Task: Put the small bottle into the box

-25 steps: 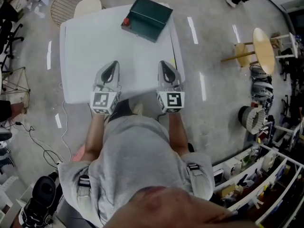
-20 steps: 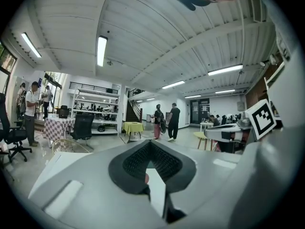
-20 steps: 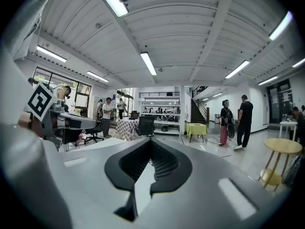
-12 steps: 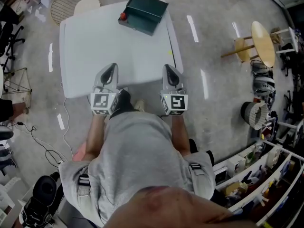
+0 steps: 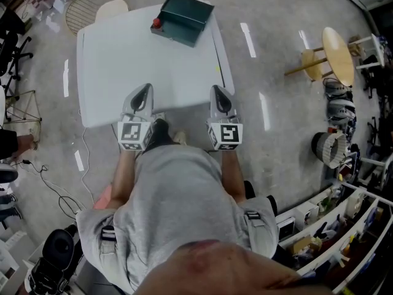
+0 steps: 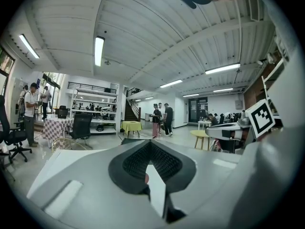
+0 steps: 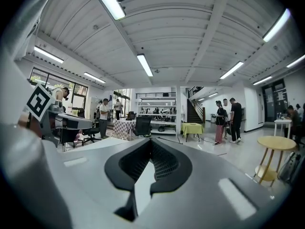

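Head view: small bottle [image 5: 156, 23] beside box [image 5: 184, 18]; left gripper [image 5: 145, 88], right gripper [image 5: 218, 90] jaws clenched, empty.

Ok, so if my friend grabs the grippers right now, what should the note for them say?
Left gripper: shut, empty, at the near edge of the table.
Right gripper: shut, empty, at the same edge.
Box: dark green, at the table's far edge.
Bottle: the small red thing by the box's left end, outside it.
Done: nothing yet.
Left: reach across, grip the bottle, put it into the box.
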`<state>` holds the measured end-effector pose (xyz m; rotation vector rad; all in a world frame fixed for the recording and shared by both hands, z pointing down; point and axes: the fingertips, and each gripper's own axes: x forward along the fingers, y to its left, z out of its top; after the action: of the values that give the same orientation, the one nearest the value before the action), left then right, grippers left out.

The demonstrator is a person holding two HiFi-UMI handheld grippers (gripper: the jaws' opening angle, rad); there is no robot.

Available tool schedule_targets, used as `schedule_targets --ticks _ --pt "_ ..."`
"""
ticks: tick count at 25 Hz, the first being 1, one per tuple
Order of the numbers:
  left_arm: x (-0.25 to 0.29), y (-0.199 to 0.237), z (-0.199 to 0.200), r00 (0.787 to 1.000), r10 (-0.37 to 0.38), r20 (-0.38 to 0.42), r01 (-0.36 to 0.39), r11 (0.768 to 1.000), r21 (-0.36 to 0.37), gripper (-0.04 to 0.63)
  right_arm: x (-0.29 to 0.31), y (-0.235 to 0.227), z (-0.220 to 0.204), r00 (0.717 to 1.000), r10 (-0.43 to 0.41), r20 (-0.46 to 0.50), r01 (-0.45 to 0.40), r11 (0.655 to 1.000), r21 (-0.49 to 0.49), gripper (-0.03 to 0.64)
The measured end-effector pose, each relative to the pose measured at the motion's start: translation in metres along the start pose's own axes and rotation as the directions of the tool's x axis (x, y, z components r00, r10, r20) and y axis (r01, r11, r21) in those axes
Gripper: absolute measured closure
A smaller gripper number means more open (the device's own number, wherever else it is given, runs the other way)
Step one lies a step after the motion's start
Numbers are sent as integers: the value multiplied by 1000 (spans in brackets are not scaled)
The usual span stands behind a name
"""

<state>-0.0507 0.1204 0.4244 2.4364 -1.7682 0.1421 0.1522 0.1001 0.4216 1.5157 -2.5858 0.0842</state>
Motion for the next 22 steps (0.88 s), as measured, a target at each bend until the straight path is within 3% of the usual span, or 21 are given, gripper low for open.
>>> schedule_targets --ticks 22 --pt "1 -8 2 1000 -21 -8 21 1000 -2 584 -5 2 -3 1000 -8 -6 8 1000 -5 614"
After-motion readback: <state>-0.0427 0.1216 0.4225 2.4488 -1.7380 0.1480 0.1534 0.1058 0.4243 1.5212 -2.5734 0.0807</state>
